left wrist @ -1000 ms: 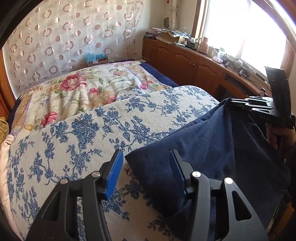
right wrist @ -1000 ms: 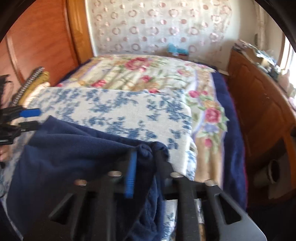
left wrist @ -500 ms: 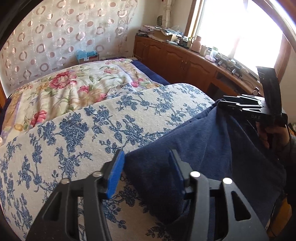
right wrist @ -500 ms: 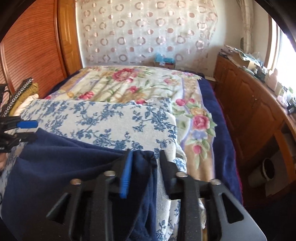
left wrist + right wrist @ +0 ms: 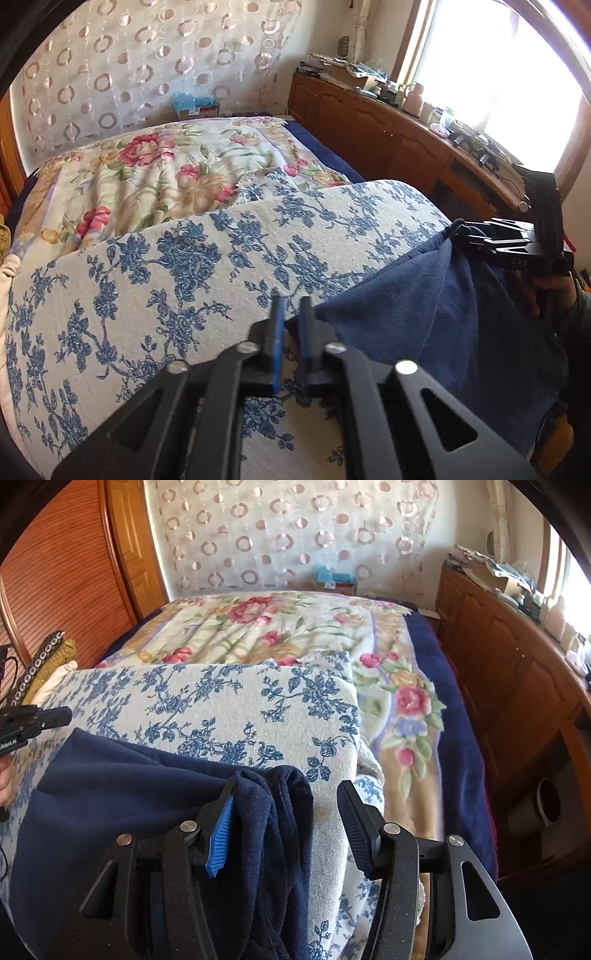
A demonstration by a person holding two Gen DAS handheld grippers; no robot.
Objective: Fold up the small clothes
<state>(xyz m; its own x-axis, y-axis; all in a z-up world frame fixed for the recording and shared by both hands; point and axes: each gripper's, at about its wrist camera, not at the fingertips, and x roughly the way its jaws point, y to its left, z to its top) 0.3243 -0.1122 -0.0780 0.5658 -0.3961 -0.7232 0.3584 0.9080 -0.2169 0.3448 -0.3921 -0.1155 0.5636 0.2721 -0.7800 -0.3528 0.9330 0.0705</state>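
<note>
While the left gripper has just been closing, its blue pads now stand almost together at the near left corner of the navy garment; whether cloth is actually pinched between them I cannot tell. At the garment's right corner the right gripper has just been opening, its jaws now apart, with a bunched fold of navy fabric draped against the left pad and nothing pressing it. That garment lies along the near edge of the blue-flowered cover, spilling over the front. It looks soft, thick and fleecy, light enough to lift but limp, so I would judge the corners and hems the best holds. Beyond lies a rose-patterned blanket, then a circle-printed curtain, with wooden cabinets along the right under a bright window.
</note>
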